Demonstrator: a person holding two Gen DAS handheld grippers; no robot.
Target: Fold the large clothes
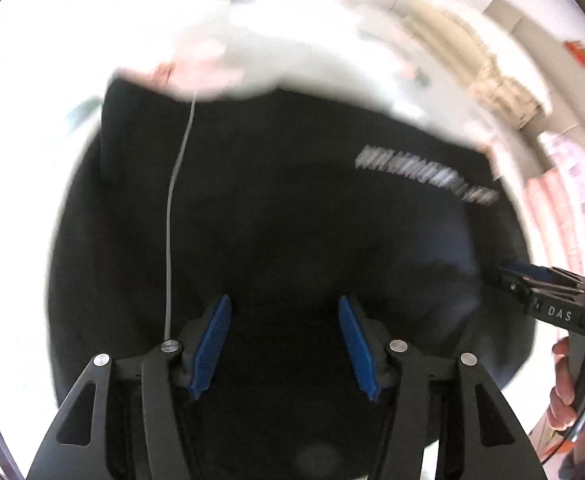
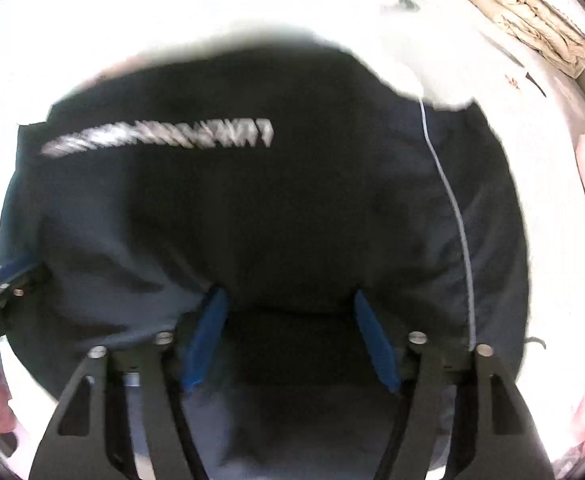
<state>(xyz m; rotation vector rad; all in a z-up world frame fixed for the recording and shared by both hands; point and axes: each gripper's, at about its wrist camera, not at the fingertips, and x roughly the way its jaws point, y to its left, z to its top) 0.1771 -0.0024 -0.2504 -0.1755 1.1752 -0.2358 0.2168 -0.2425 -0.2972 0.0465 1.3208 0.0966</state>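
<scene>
Nearest the left wrist camera, the left tongs [image 1: 284,344] stand with their blue pads apart over dark cloth, nothing pinched between them; the right tongs [image 2: 290,340] in the right wrist view stand likewise apart, their pads clear of the fabric. That suits tongs letting go of a fold rather than carrying one. No earlier frame bears on how they got there.

The black garment [image 1: 292,208] lies spread on a bright white surface [image 1: 20,160], filling the middle of both views, its blurred white lettering [image 2: 160,140] toward the far side. It looks doubled over, with a rounded near edge, so I judge a fold has been laid and more remain. A thin pale cord [image 1: 172,208] runs from the far edge down to the near edge of the garment.

Farther out, folded beige cloth [image 2: 540,24] sits at the far right, well apart. In the left view, a hand [image 1: 568,384] holds the other tool at the right edge.
</scene>
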